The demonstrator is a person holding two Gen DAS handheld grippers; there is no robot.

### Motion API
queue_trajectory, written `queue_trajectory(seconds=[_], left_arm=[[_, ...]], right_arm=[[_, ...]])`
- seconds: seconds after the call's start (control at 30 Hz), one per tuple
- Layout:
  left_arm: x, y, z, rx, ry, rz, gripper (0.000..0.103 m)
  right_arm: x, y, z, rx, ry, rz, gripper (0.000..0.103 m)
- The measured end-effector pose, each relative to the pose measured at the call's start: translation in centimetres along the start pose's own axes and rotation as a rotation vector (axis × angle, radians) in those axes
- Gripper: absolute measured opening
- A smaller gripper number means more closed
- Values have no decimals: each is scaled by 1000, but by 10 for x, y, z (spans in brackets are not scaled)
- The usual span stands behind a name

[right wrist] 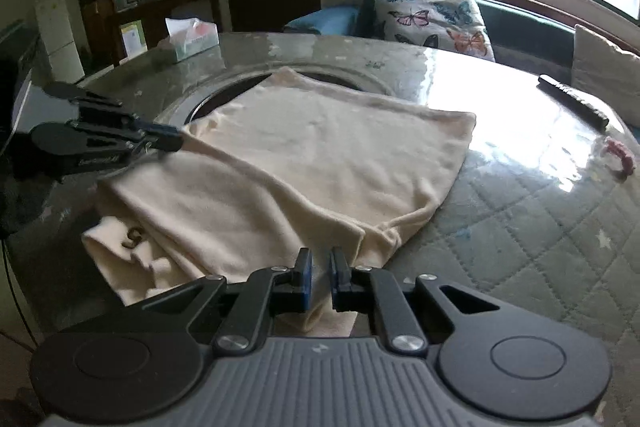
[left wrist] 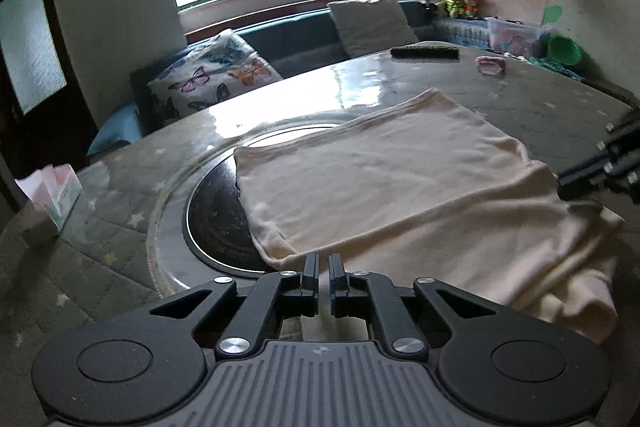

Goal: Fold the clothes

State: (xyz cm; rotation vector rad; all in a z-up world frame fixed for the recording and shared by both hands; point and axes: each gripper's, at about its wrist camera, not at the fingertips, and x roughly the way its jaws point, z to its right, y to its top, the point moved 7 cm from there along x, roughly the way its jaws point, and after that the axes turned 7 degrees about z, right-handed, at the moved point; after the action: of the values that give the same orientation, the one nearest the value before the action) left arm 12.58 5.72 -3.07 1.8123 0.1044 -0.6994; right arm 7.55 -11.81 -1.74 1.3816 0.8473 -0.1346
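Observation:
A cream garment (left wrist: 384,183) lies partly folded on the round glass-topped table (left wrist: 540,99), with bunched layers at its near side (right wrist: 132,247). At the bottom of the left wrist view, my left gripper (left wrist: 322,263) is shut on the garment's near edge. The right wrist view shows that same gripper (right wrist: 176,141) from the side, pinching the cloth's left edge. My right gripper (right wrist: 321,259) is shut on the garment's (right wrist: 320,163) near hem, with cloth showing between its fingers. Its tip (left wrist: 560,183) also meets the cloth at the right in the left wrist view.
A black round inset (left wrist: 216,211) sits in the table's middle, half covered by the cloth. A tissue box (left wrist: 52,195) stands at the left edge. A dark remote (left wrist: 424,51) and a small pink item (left wrist: 491,65) lie at the far side. Behind the table is a sofa with cushions (left wrist: 212,75).

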Motion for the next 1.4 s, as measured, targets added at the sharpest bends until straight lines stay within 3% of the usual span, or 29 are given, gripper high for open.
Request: queue_trajectory(seconds=[0.1, 0.17, 0.33, 0.53, 0.73, 0.8, 0.87, 0.97, 1.23, 1.4], left_arm=[[-16, -3, 3, 53, -4, 10, 14], [-28, -8, 7, 93, -13, 10, 31], [-58, -26, 22, 218, -35, 24, 48], [-71, -43, 48, 359, -82, 44, 51], [-62, -48, 76, 437, -127, 84, 50], [-58, -47, 81, 443, -138, 96, 44], [-54, -45, 82, 430, -148, 101, 26], [-53, -36, 77, 364, -164, 117, 14], [-36, 2, 53, 173, -159, 113, 10], [-27, 11, 47, 142, -166, 105, 10]], right_arm=[[-1, -2, -5, -21, 23, -5, 9], [0, -5, -7, -31, 29, -19, 10], [-8, -6, -11, -54, 38, -11, 10], [-9, -14, -17, -101, 46, -39, 16], [-23, -13, -23, -137, 42, -34, 17], [-27, -14, -25, -151, 45, -38, 19], [-32, -15, -27, -172, 43, -36, 28], [-35, -17, -34, -218, 54, -32, 32], [-41, -21, -53, -341, 85, -24, 54], [-24, -20, -61, -402, 86, -3, 51]])
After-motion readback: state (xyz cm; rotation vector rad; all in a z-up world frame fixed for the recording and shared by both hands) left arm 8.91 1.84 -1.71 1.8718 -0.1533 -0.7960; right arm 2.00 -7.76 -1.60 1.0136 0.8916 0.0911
